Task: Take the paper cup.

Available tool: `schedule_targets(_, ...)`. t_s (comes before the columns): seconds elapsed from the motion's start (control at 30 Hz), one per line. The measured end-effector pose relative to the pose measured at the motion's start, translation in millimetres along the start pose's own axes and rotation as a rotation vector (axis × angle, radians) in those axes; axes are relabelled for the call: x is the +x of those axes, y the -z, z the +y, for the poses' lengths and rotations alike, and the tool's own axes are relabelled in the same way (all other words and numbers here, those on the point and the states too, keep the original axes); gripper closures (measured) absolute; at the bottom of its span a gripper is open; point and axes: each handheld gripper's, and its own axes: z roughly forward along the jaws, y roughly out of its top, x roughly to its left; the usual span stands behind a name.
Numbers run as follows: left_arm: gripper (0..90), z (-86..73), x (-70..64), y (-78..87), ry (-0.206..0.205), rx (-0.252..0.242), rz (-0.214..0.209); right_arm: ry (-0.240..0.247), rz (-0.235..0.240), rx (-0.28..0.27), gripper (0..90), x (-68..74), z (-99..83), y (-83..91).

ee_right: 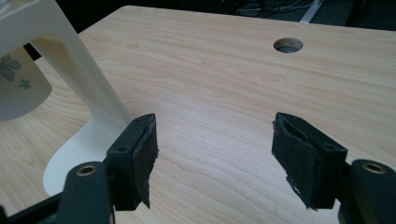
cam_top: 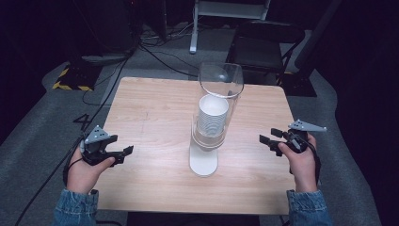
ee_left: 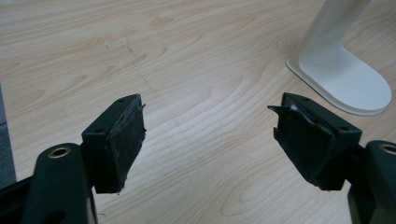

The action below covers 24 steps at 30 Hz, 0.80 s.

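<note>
Left hand-held gripper (cam_top: 123, 154) and right hand-held gripper (cam_top: 266, 141), jaws wide apart and empty, above the counter (cam_top: 150, 108). Cup dispenser (cam_top: 209, 134) stands between them, well apart from each, holding stacked cups (cam_top: 212, 113).

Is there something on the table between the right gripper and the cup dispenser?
Nothing visible. Bare table lies between the open right gripper and the cup dispenser; the cup stack sits inside its clear tube.
</note>
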Motion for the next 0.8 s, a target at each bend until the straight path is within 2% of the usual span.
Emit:
schedule_targets(0.2,22.7,0.4,-1.2,0.6,0.000,0.001,0.004,0.014,0.005,-0.004,30.5,5.4,1.9,4.1)
schedule_targets(0.37,22.5,-0.4,-0.3,3.0,-0.001,-0.003,0.010,0.033,0.009,-0.002,29.4,10.3,4.6,1.8)
schedule_targets(0.53,22.2,-1.3,-1.6,2.7,-0.009,0.004,0.002,0.027,0.009,-0.001,28.9,10.4,4.9,0.3)
schedule_targets(0.8,21.9,-1.7,-1.6,3.6,-0.015,0.002,-0.001,0.044,0.027,0.008,27.9,17.0,6.5,-4.3)
